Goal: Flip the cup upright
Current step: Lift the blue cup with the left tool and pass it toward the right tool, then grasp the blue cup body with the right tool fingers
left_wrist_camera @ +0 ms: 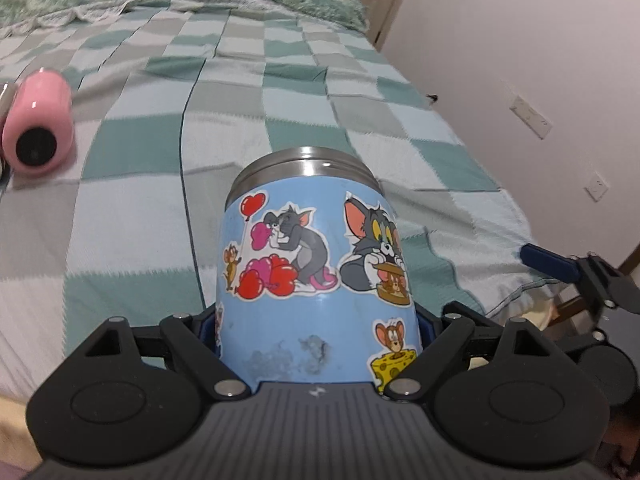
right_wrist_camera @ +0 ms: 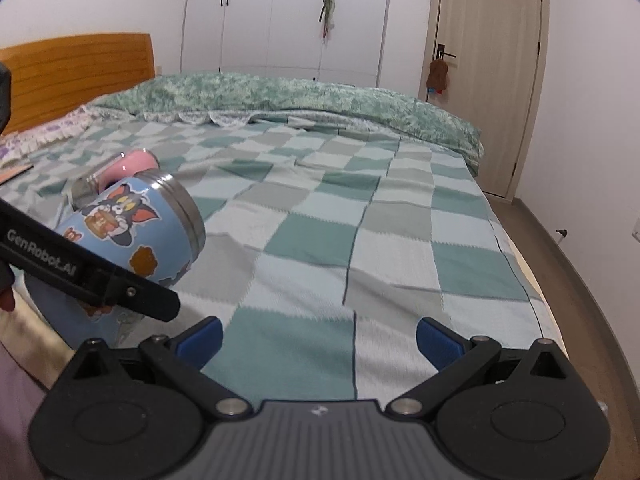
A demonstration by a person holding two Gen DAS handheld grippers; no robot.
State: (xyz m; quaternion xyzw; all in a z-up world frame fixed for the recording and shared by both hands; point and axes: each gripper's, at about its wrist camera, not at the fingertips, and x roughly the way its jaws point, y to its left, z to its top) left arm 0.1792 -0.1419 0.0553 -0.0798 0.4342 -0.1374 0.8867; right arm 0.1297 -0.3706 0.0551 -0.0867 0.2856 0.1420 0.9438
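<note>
Clamped in our left hand-held gripper (left_wrist_camera: 318, 332), the blue cartoon cup (left_wrist_camera: 316, 264) hangs over the bed (left_wrist_camera: 280, 92), its long axis tilted, steel rim away from us. Our right hand-held gripper (right_wrist_camera: 319, 340) waits wide, holding nothing, beside it.

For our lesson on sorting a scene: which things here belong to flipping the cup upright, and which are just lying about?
Part of the job:
- blue steel cartoon-sticker cup, tilted in the right wrist view
- left gripper, shut on it
- green-and-grey checked bedspread beneath

Lying about:
- pink cylindrical bottle on its side
- right gripper, open, holding nothing
- white wardrobe
- beige door
</note>
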